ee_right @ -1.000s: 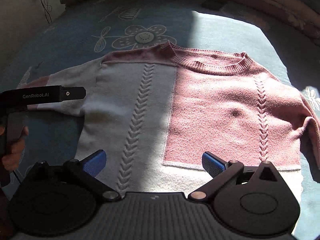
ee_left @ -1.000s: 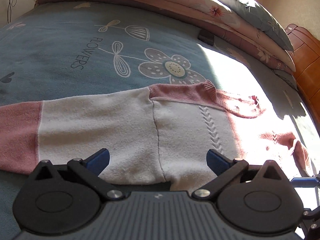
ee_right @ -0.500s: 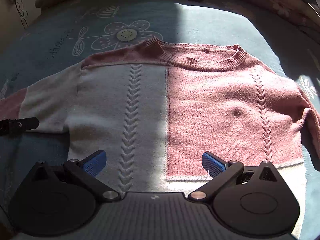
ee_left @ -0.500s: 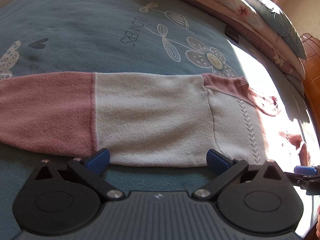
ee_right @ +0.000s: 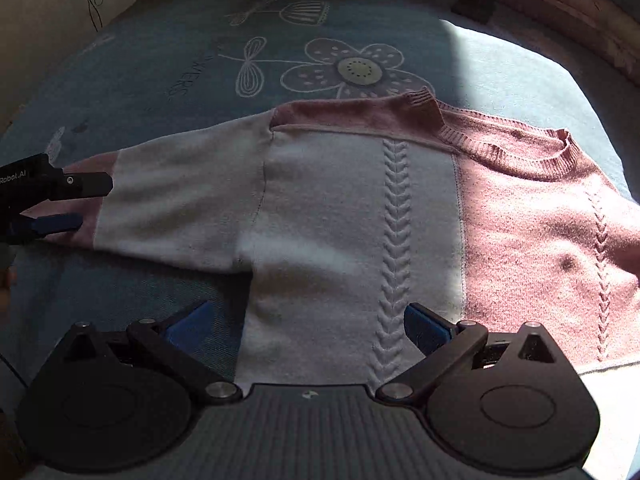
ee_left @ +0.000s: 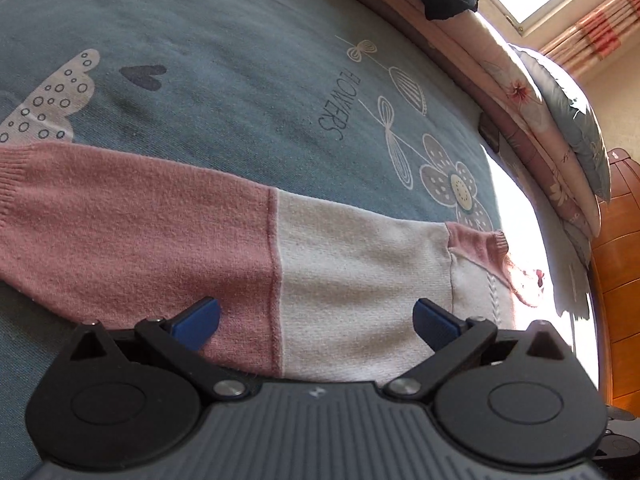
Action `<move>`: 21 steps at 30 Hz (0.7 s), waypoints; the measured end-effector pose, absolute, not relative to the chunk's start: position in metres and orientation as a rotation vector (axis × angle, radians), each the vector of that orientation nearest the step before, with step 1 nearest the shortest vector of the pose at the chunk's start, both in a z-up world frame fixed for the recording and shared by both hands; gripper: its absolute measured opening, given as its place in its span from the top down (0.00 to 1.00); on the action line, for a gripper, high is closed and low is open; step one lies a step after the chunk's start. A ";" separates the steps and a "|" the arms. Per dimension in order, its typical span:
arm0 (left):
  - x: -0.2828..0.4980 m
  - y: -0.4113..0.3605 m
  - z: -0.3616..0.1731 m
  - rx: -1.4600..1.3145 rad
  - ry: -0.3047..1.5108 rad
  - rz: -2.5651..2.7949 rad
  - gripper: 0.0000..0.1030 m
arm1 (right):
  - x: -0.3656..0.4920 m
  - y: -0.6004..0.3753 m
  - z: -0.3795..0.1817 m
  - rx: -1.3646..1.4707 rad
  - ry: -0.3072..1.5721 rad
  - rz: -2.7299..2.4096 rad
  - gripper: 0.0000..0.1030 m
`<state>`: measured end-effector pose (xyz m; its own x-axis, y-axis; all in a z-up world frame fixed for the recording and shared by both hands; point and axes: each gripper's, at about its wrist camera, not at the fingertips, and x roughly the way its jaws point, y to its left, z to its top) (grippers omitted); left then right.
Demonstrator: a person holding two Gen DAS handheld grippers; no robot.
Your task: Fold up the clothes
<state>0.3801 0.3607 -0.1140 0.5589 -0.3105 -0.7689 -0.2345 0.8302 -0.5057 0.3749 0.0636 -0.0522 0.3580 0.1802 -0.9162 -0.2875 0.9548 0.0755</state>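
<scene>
Item: one knit sweater [ee_right: 360, 216], pink and white panels, lying flat and face up on the blue flower-print bed [ee_right: 192, 68] — body spread, neckline toward the pillows [ee_left: 560, 120], one sleeve [ee_left: 200, 240] stretched straight out to the side. Left claw [ee_left: 316, 320]: spread wide, hovering low at the near edge of that sleeve where pink meets white, pinching nothing. Right claw [ee_right: 306, 324]: also spread, poised over the lower white panel near the hem and armpit, empty. Condition of task: no fold shows anywhere; the garment is only laid out and smoothed. Outstanding, as I judge it — sleeve to be brought in across the body, the far sleeve likewise, then the body doubled over. The far sleeve is barely in view.
</scene>
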 end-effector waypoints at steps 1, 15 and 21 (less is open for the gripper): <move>0.377 0.366 -0.115 -0.606 0.989 -0.024 0.01 | 0.375 0.064 -0.052 -0.109 1.168 0.303 0.00; 0.427 0.336 -0.087 -0.540 0.977 -0.186 0.01 | 0.379 0.054 -0.065 -0.097 1.204 0.307 0.00; 0.481 0.248 -0.095 -0.555 0.975 -0.469 0.01 | 0.372 0.038 -0.083 -0.148 1.239 0.331 0.00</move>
